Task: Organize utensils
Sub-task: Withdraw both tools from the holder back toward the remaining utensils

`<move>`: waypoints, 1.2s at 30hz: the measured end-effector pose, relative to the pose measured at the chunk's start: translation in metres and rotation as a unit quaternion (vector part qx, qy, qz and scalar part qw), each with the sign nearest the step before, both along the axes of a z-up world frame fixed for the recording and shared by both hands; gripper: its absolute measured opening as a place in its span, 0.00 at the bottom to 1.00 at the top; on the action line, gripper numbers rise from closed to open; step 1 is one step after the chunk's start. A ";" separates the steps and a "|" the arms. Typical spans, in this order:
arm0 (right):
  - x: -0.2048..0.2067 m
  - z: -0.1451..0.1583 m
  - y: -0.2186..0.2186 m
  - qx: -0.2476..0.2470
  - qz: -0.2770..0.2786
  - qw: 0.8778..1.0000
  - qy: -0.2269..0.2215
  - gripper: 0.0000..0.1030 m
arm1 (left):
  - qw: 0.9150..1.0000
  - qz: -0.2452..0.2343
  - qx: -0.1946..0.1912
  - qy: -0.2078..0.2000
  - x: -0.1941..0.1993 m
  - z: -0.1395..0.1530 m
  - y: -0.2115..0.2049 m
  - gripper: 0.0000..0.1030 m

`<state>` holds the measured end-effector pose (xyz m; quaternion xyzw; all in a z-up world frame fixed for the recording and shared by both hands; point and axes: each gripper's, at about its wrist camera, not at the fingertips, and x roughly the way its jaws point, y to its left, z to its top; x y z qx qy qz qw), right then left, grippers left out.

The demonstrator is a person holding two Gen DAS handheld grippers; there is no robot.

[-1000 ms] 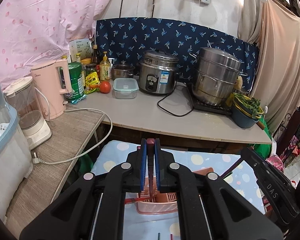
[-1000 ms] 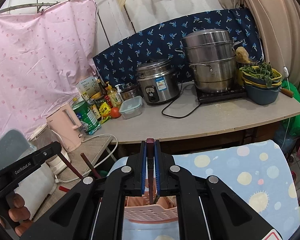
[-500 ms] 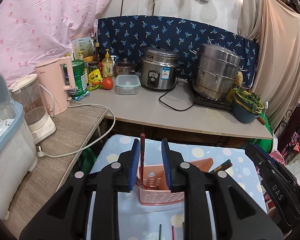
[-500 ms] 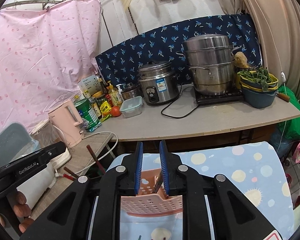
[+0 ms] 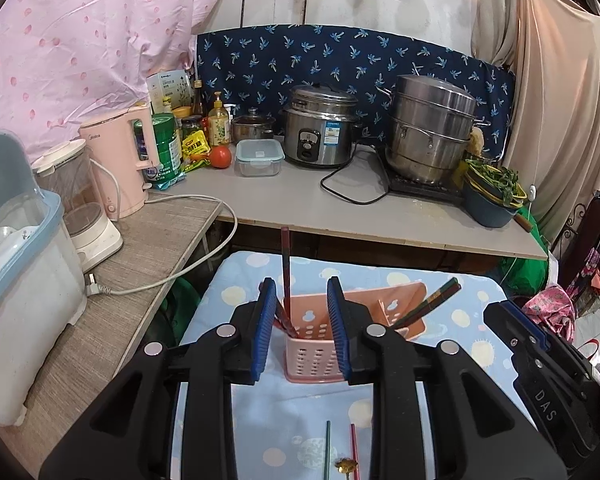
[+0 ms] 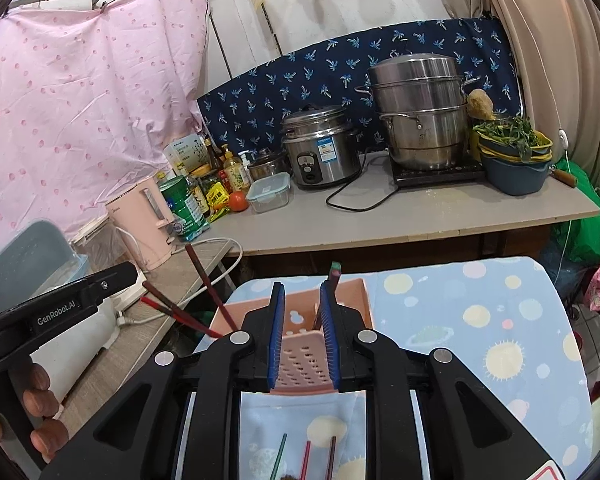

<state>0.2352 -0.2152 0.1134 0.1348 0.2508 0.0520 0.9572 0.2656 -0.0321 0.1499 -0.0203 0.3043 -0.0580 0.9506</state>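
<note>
Step in hand: release into pink holder (image 5: 314, 344); left gripper (image 5: 302, 330) fingers opening, chopstick (image 5: 285, 276) free between them, upright in holder; right gripper (image 6: 302, 334) fingers opening, nothing pinched; next, judged: loose utensils (image 6: 305, 454) below fingers to be pinched.

The pink utensil holder (image 5: 314, 350) is partly hidden: in both wrist views black gripper arms cover its lower corners, and its base is out of sight in the right wrist view. The lower ends of the chopsticks (image 5: 285, 276) standing in it vanish behind its wall. Nearer than the holder, thin sticks (image 6: 305, 458) on the cloth are cut off by the bottom edge. Left of the holder, the dish box (image 5: 18, 276) runs past the frame.
</note>
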 end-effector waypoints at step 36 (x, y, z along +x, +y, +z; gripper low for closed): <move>-0.153 -0.155 0.027 0.001 0.028 0.987 0.161 0.21 | 0.988 -0.030 0.045 0.147 -0.127 -0.164 0.009 0.35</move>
